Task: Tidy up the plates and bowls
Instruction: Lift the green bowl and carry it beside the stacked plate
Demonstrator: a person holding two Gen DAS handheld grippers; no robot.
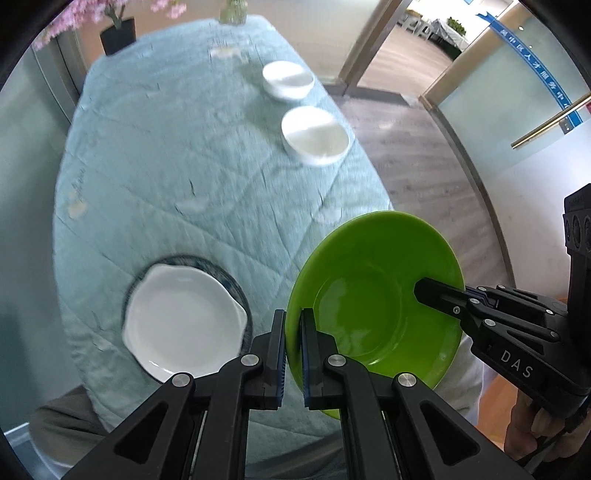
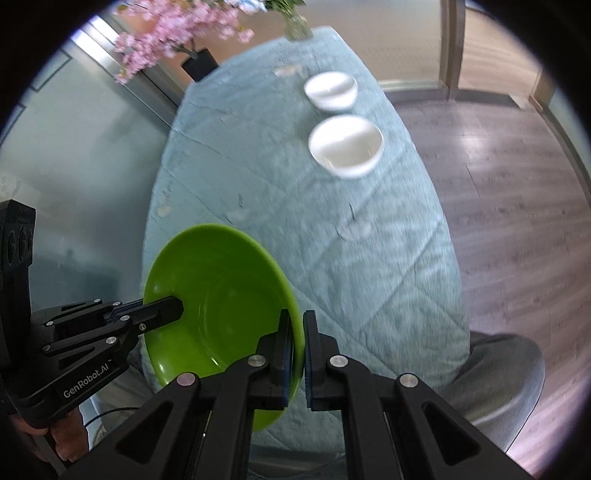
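A green plate (image 1: 373, 299) hangs in the air near the table's near end, held on both sides. My left gripper (image 1: 293, 332) is shut on its left rim. My right gripper (image 2: 297, 336) is shut on its right rim, and it shows in the left wrist view (image 1: 439, 295) reaching over the plate's far side. The plate also shows in the right wrist view (image 2: 218, 295), with the left gripper (image 2: 162, 310) on its left rim. A white scalloped plate (image 1: 184, 325) lies on a dark-rimmed plate (image 1: 225, 275) on the table. Two white bowls (image 1: 314, 134) (image 1: 288, 79) stand further off.
The table (image 1: 166, 166) carries a pale blue quilted cloth. A vase (image 1: 232, 11) stands at its far end, and a potted pink blossom tree (image 1: 118, 29) beside it. Wood floor (image 2: 498, 184) lies to the right, glass walls on the left.
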